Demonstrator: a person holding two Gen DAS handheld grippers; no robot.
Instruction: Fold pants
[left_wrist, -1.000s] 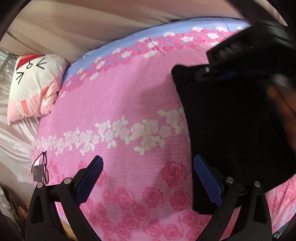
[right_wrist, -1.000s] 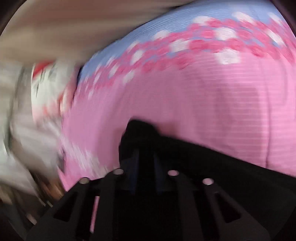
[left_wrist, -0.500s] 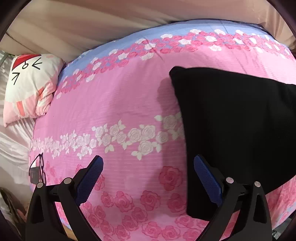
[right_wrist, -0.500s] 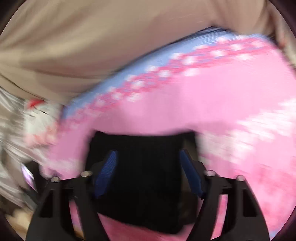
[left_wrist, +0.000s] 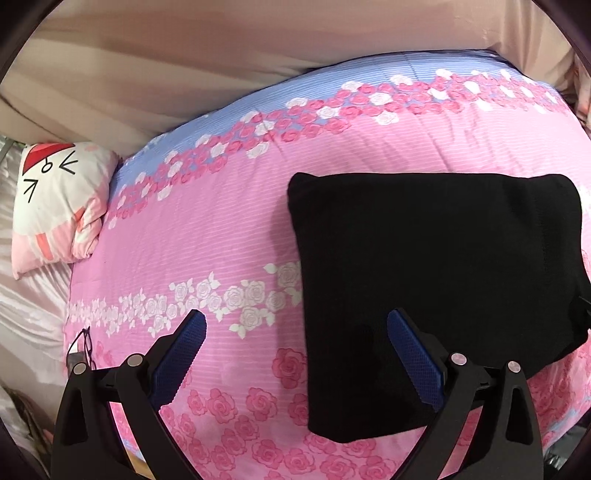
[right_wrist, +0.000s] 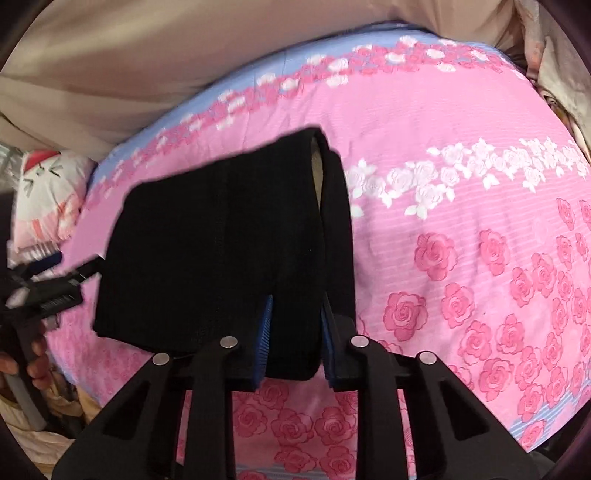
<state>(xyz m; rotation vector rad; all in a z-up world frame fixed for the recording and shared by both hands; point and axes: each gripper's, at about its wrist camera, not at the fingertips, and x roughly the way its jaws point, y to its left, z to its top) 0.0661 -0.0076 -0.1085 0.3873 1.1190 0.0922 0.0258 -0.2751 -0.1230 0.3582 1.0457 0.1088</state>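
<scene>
Bedroom: floral quilt (left_wrist: 229, 236), pillow (left_wrist: 59, 206)

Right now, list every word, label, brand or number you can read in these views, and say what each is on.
No readable text in either view.
Pillow: a cartoon face drawn in lines, no letters.
Left gripper, seen from the right wrist view: pale marks on its body, too blurred to read.
Black pants and floral bedspread: no label or print showing.

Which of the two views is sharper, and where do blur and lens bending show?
Left wrist view: sharp; the bed bulges like a dome, with dark corners. Right wrist view: softer; roses and pillow smeared at far left, pants edge slightly blurred, same fisheye curve.
</scene>
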